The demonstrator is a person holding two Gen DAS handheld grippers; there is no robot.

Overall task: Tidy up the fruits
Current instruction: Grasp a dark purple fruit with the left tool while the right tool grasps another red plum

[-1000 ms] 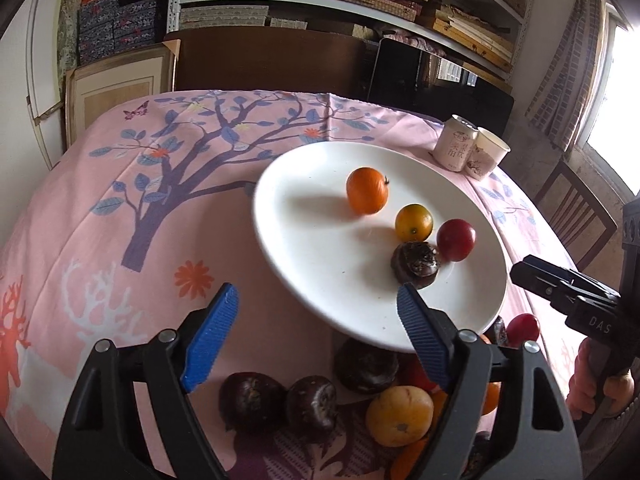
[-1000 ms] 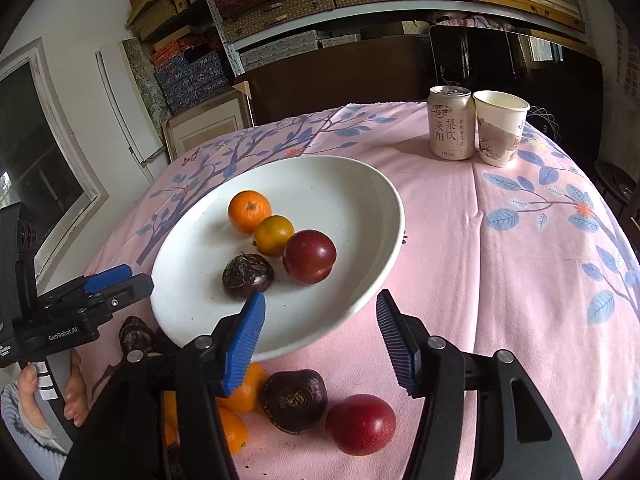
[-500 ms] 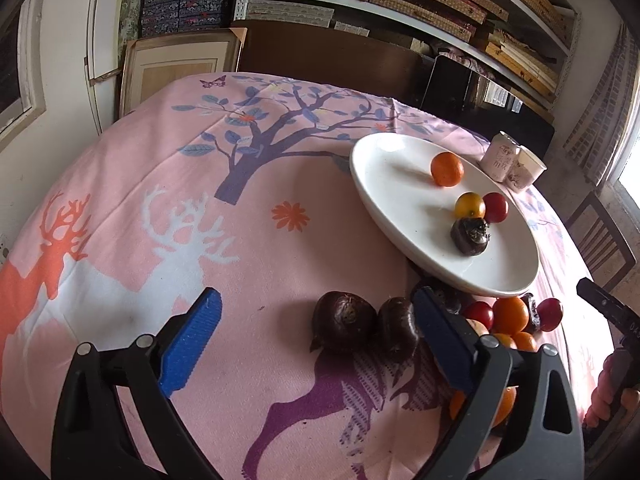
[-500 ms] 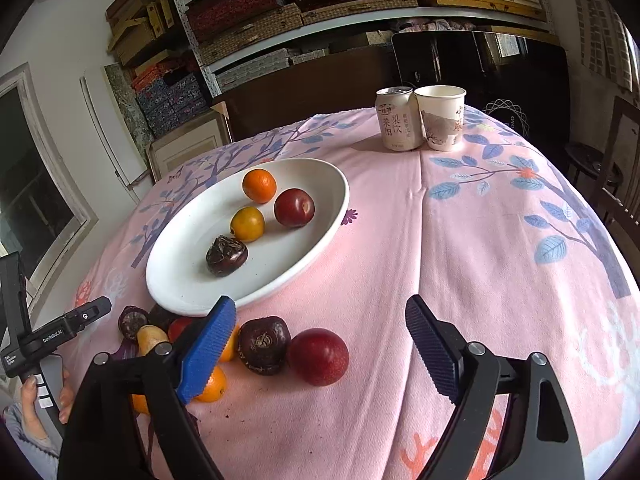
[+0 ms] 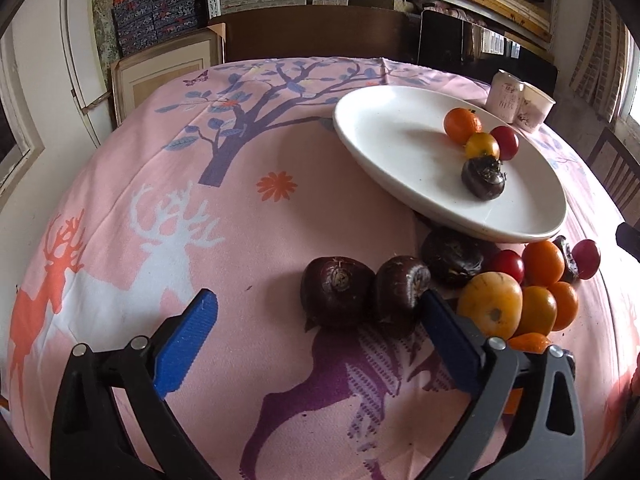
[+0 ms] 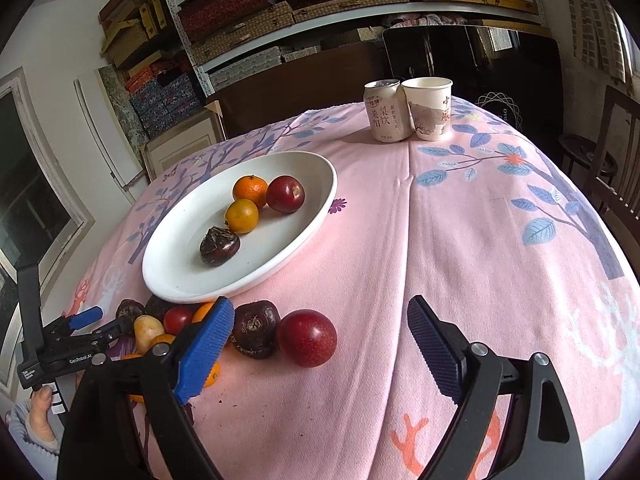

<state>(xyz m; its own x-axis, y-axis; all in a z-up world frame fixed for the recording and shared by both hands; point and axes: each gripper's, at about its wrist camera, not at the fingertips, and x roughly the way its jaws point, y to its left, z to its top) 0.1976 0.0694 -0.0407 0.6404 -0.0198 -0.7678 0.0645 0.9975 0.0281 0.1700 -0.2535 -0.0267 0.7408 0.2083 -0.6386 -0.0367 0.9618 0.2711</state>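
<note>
A white plate on the pink cloth holds a tangerine, a yellow fruit, a red plum and a dark purple fruit. Loose fruit is piled in front of it. My left gripper is opening. Two dark purple fruits lie on the cloth between its blue fingertips, and the pads do not squeeze them. My right gripper is also opening. A loose red plum lies between its fingers, untouched, with another dark fruit beside the left pad.
A drink can and a paper cup stand at the far side of the table. A wooden chair is at the right. Shelves with boxes fill the back wall. A person's hand holds the left gripper's handle.
Both grippers have drawn back from the plate toward the loose fruit and their fingers have spread wider. The two dark fruits and the red plum now sit between the fingertips.
</note>
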